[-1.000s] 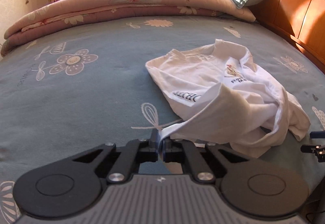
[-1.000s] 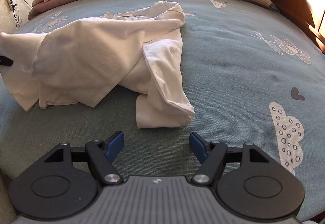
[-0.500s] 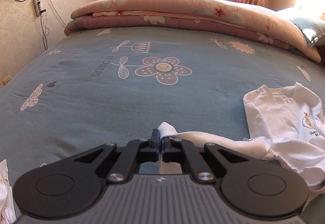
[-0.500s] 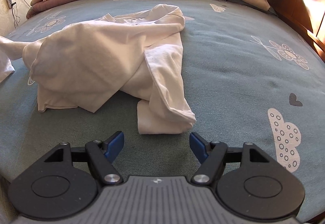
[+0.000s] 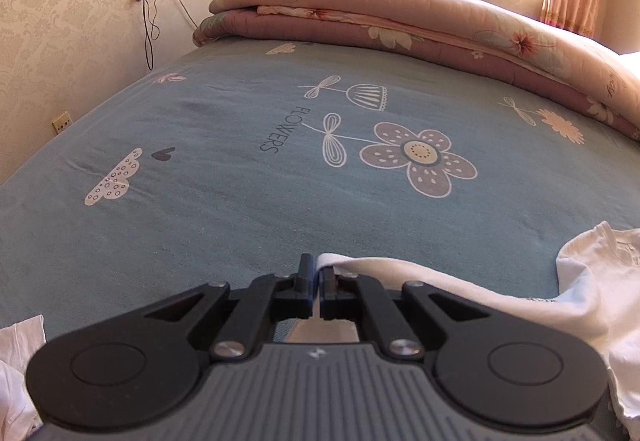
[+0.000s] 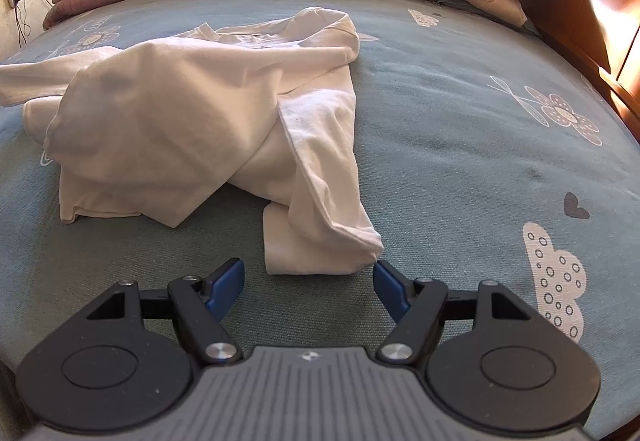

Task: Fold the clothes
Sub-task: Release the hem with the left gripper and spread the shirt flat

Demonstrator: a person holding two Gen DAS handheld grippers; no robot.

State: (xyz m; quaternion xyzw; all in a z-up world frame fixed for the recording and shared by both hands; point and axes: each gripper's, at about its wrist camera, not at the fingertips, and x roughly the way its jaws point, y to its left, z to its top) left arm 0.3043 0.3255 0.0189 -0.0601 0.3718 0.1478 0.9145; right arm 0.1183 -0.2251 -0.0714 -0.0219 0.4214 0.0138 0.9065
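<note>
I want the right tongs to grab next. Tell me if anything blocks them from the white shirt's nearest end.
Nothing visible does. The right tongs are open, and only bare blue-green flowered bedsheet lies between them and the bunched near end of the crumpled white cotton shirt. The left tongs are shut on another corner of it, off to the side.

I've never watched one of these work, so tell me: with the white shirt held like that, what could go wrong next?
The left gripper pinches only a thin edge of the white shirt, so the cloth might slip out. The shirt lies bunched on the bed, so pulling may drag it rather than spread it. The right gripper, jaws open, could catch several layers.
</note>
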